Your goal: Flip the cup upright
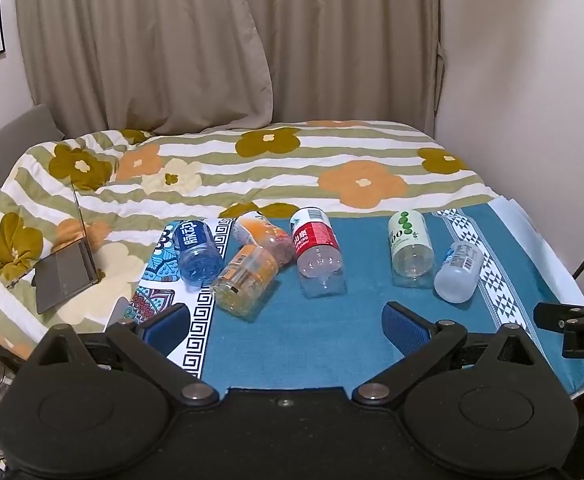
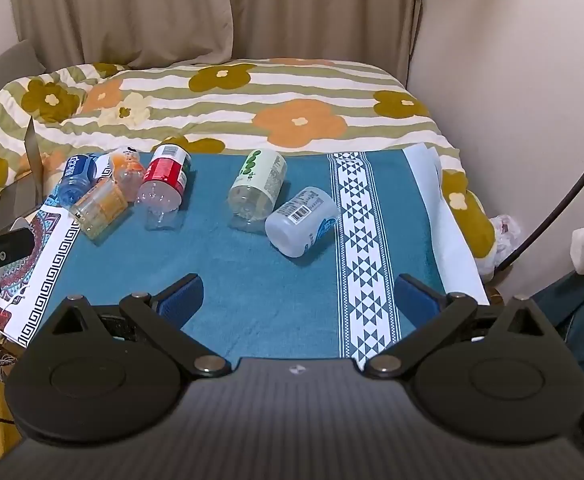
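Observation:
Several cut bottle cups lie on their sides on a blue cloth (image 1: 292,332). From left: a blue-label cup (image 1: 195,250), two orange-label cups (image 1: 245,280) (image 1: 263,236), a red-label cup (image 1: 318,250), a green-dot cup (image 1: 410,246) and a frosted white cup (image 1: 458,272). They also show in the right wrist view: red-label cup (image 2: 163,184), green-dot cup (image 2: 257,186), frosted white cup (image 2: 302,220). My left gripper (image 1: 287,324) is open and empty, short of the cups. My right gripper (image 2: 298,300) is open and empty, below the frosted cup.
The cloth (image 2: 251,300) covers a board at the foot of a bed with a flowered quilt (image 1: 292,160). An open laptop (image 1: 67,272) lies on the quilt at left. A wall (image 1: 532,80) stands at right, curtains behind.

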